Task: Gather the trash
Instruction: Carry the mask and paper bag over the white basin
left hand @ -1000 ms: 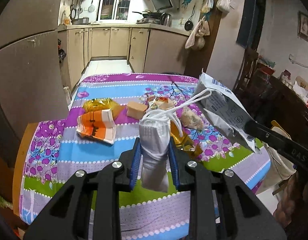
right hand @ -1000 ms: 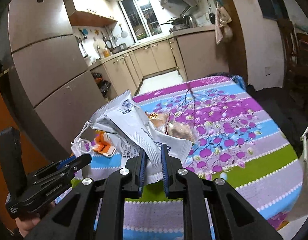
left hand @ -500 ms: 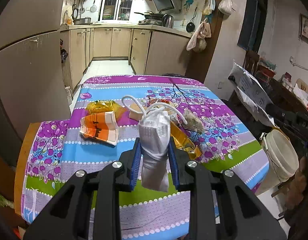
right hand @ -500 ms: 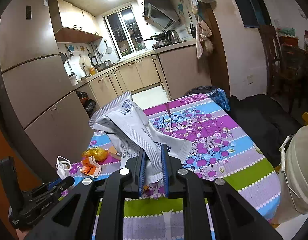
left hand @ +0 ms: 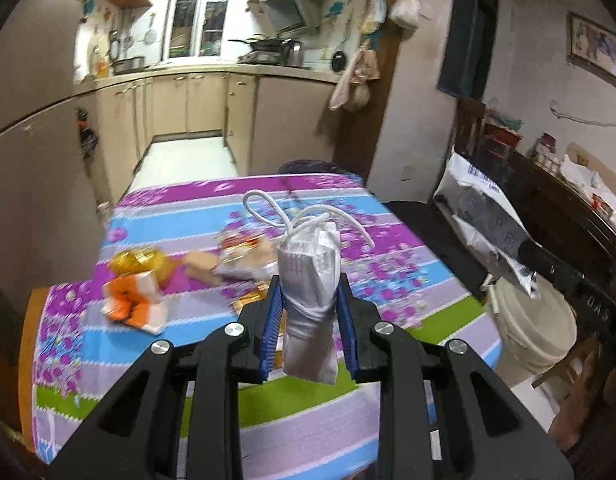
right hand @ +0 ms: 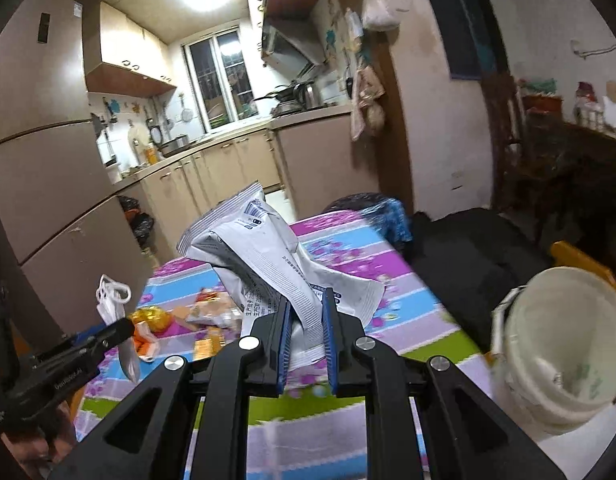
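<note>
Home kitchen-dining room: beige cabinets (left hand: 195,100) and range hood (left hand: 285,10) at upper centre, refrigerator (right hand: 39,184) at left, floral-clothed bench (left hand: 227,400) in foreground.

Only "DAS" reads, on the right gripper (left hand: 526,258).

Beige fridge (right hand: 39,184) left; kitchen cabinets (left hand: 195,100) beyond floral tablecloth (left hand: 211,392).

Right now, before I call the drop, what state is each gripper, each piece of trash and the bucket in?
left gripper: shut on the face mask
face mask: folded, held above the table
right gripper: shut on the grey-white wrapper
grey-white wrapper: crumpled, held in the air
white bucket: open, beside the table
orange wrapper: lying on the tablecloth
</note>
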